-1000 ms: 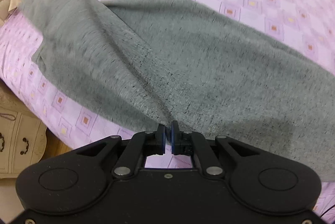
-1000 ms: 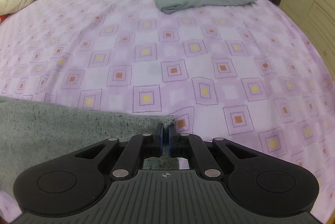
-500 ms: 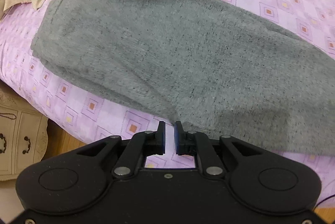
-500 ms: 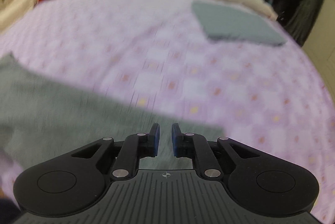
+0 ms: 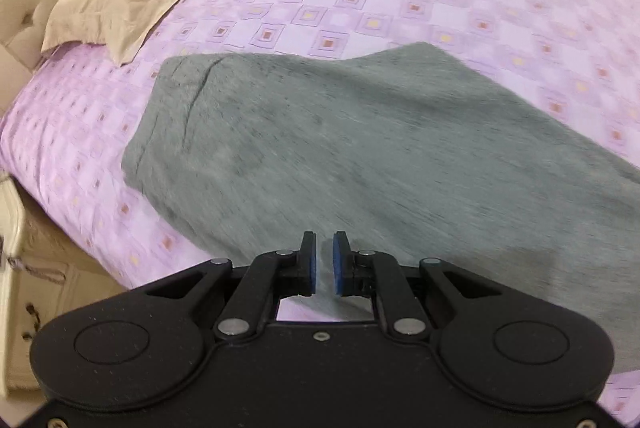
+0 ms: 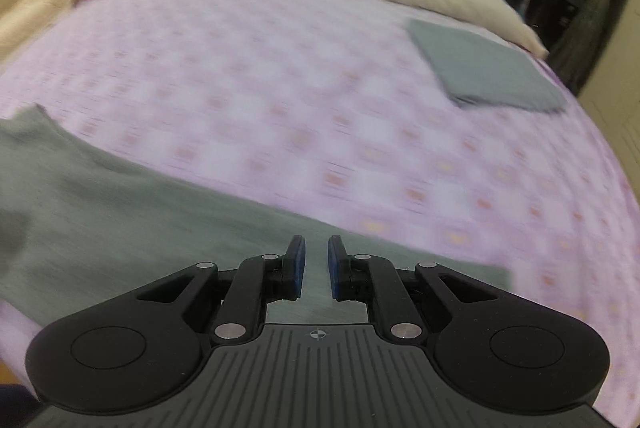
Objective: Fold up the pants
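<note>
Left wrist view: I'm hovering left gripper [image 5: 324, 263] over grey pants [image 5: 380, 156] lying folded lengthwise on purple bedsheet [image 5: 360, 0]; jaws narrowly parted, empty; right gripper [image 6: 314, 266] likewise, freeing me for regrasp.

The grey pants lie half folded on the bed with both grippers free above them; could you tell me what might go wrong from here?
The pants reach close to the near edge of the bed, so a careless tug could drag them off. The left gripper and right gripper are only slightly open and may catch a single layer or the sheet. The waist end shows a crease that the next fold could trap.
</note>
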A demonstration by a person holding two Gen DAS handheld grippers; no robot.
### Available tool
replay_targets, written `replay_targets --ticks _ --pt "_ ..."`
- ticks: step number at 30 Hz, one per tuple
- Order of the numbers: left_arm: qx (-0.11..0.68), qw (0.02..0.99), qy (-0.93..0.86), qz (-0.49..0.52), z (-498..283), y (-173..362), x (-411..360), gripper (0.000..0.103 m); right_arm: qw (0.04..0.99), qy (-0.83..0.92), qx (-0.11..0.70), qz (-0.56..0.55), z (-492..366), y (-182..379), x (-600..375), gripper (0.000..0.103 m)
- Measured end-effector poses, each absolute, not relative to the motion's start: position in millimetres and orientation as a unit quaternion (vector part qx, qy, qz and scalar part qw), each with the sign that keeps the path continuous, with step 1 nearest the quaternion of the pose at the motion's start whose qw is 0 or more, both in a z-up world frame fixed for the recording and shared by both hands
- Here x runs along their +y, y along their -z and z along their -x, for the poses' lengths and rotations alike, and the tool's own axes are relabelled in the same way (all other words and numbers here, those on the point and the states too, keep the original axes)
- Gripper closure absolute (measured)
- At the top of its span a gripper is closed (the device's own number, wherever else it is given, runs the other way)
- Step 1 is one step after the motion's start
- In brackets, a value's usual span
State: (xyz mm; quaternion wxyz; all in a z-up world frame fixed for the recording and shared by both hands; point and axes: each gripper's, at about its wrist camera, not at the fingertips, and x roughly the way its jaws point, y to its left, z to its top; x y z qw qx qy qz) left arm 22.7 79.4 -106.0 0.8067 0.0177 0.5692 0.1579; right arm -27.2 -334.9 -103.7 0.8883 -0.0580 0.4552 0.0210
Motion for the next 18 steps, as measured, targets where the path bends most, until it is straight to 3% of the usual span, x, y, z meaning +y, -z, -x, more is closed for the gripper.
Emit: replay_targets --ticks 8,15,18 --pt "0.650 0.746 -0.142 -0.042 -23.8 158.7 140.1 0.081 0.870 -0.118 0.472 0.077 -1.0 110.1 -206.8 0.091" --pt "0.616 0.785 -0.054 -0.040 -30.4 110.6 161.1 0.083 0.867 -0.170 0.458 0.095 -36.1 111.6 -130.3 0.090" --pt "0.588 0.806 -0.056 -0.043 -43.5 98.1 171.1 0.083 0.868 -0.176 0.457 0.084 -66.7 115.5 -114.9 0.079"
